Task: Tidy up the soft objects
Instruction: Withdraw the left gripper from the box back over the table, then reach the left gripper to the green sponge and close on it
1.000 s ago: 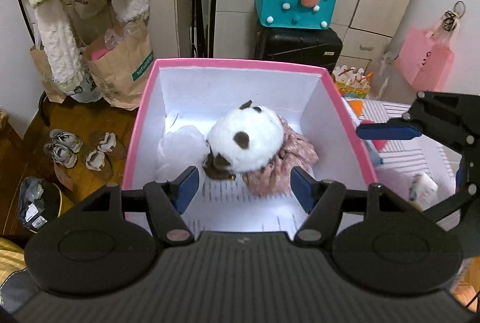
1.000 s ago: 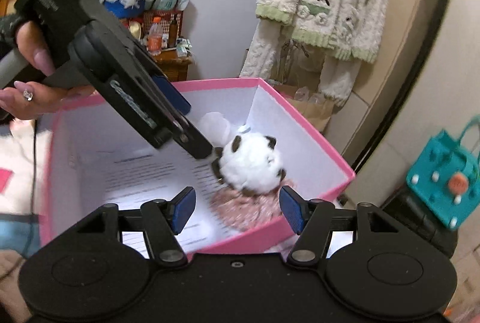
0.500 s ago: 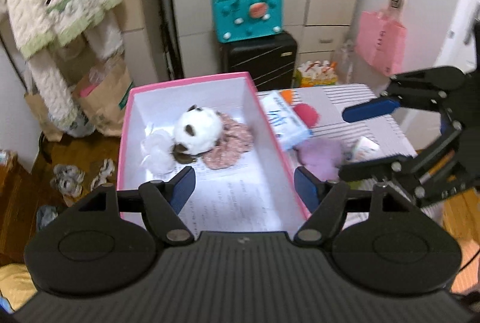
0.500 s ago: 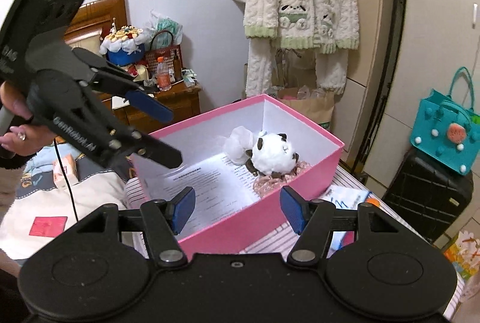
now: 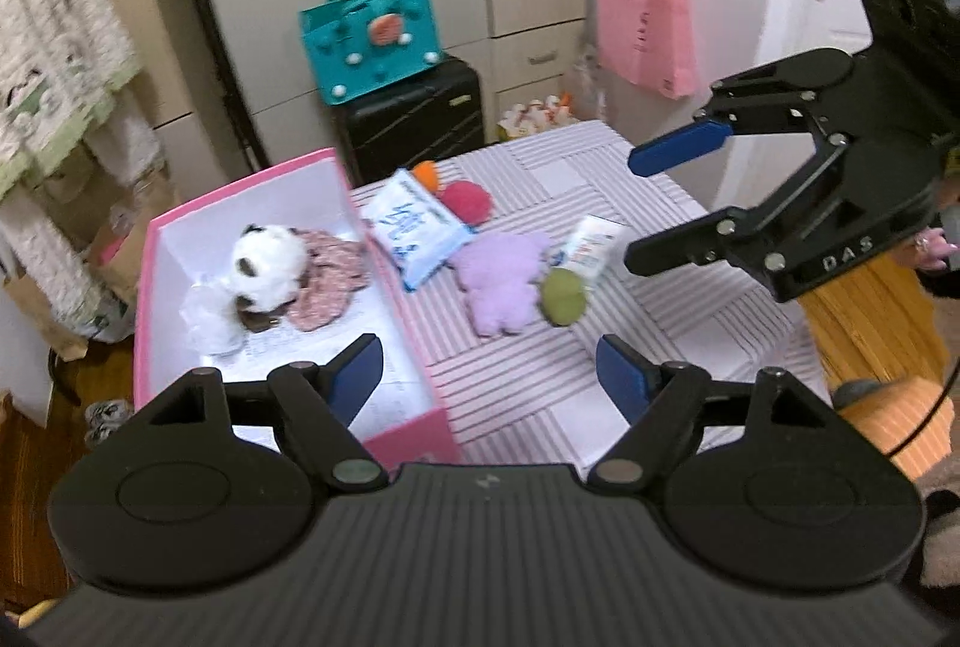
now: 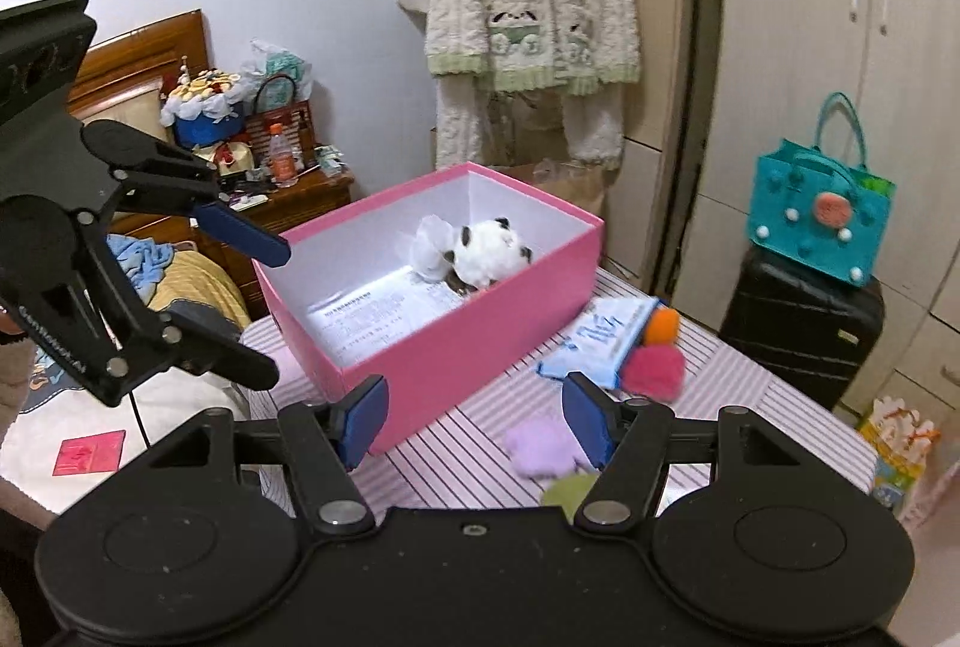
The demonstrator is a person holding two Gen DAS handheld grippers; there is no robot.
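The open pink cardboard box stood at the left of the striped bench, already holding a white crumpled tissue-like wad, a white-and-black plush panda and a pink floral fabric piece. Just right of the box wall, on the bench, lay a blue-and-white soft packet, with a red plush pad and an orange piece behind it; further right sat a lilac plush toy, a green round plush touching its side, and a white tube-like pack.

The step in hand seemed to be choosing the next loose item. It would go best by descending squarely over one soft body and pinching its bulk, not an edge.

The left gripper had its jaws opening and empty, with the lilac toy beyond them, apart. The right gripper hung with jaws parted, holding nothing; the lilac toy lay just under its right fingertip.
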